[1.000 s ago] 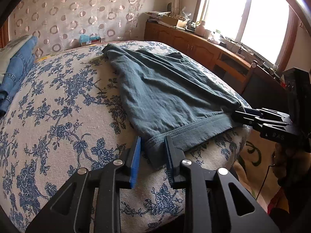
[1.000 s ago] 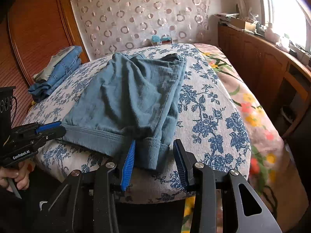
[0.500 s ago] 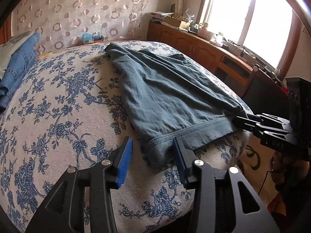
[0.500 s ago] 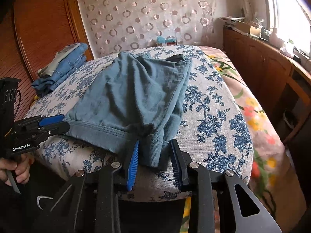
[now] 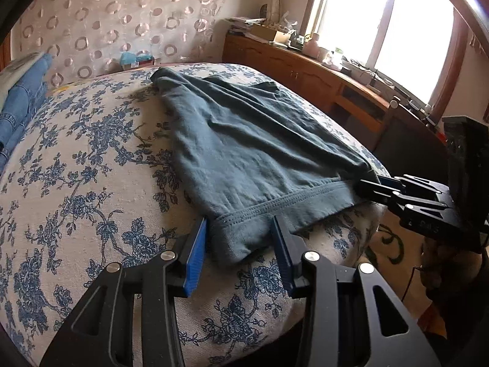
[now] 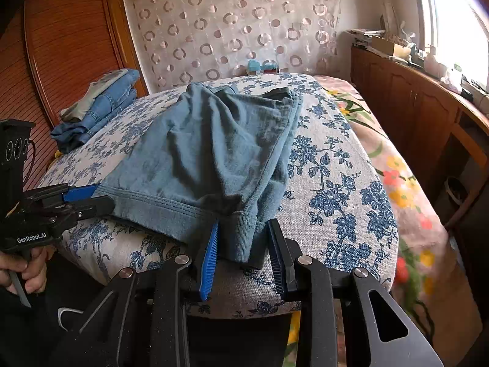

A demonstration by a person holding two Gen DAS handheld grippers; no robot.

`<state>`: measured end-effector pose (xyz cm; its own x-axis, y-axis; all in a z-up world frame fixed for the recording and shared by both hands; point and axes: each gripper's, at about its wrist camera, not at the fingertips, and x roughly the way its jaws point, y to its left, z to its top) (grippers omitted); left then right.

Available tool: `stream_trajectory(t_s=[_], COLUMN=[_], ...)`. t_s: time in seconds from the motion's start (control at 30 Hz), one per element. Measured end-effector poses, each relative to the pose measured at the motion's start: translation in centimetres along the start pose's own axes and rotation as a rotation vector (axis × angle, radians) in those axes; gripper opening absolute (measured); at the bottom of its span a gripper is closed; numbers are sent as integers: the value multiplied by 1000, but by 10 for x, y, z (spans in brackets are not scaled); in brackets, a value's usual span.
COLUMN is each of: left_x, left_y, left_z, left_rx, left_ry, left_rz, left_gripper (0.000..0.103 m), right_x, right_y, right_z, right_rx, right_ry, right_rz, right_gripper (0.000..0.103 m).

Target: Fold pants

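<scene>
Compared with the frames a second ago, both grippers are seen to have opened: the left gripper (image 5: 241, 244), formerly pinched close on its waistband corner, now has its jaws spread wide of the cloth, and the right gripper (image 6: 244, 250) has likewise been parted after a brief narrowing. Neither tool is clenched; each corner is merely straddled, not grasped.

The pants (image 5: 244, 140) are laid flat on the floral bedspread (image 5: 76, 189), with the waistband (image 5: 284, 205) along the near edge of the bed and the legs running away toward the patterned headboard (image 6: 232, 27). The long axis of the garment is thus directed straight ahead of both tools. The left-hand waistband corner lies between the fingers of the left gripper, and the right-hand corner (image 6: 244, 232) hangs slightly over the bed edge between the fingers of the right gripper; each corner is served by the tool on its own side, and neither tool is nearer to the other's corner.

It is judged that the garment has just been set down and straightened, and that a fold along or across the long axis is to be prepared next.

No containers are present. A stack of folded jeans (image 6: 101, 110) is kept at the far left of the bed, well apart from the pants.
</scene>
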<state>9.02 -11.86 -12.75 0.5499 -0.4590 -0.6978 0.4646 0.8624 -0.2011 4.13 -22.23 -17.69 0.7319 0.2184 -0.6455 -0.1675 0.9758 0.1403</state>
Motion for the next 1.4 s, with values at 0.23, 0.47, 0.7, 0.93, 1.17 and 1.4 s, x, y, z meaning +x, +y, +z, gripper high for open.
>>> stream_trajectory(t_s=[0.23, 0.47, 0.7, 0.93, 1.17, 1.4], left_x=[0, 2, -2, -52, -118, -190], left_y=[6, -5, -5, -7, 2, 1], left_z=[0, -2, 0, 25, 69, 103], left_rx=[-32, 50, 61, 49, 40, 71], left_ry=[-10, -25, -18, -149, -275, -424], left_rz=[7, 79, 46, 29, 25, 61], left_gripper=[43, 42, 15, 11, 11, 11], right_x=[0, 0, 1, -21, -58, -113], right_y=[0, 0, -2, 2, 28, 61], right_z=[-1, -1, 4, 27, 89, 143], right_rx=[0, -1, -7, -6, -147, -240], right_ry=[-2, -1, 15, -63, -176, -314], right_rz=[1, 2, 62, 138, 147, 190], right_gripper=[32, 31, 16, 15, 15, 15])
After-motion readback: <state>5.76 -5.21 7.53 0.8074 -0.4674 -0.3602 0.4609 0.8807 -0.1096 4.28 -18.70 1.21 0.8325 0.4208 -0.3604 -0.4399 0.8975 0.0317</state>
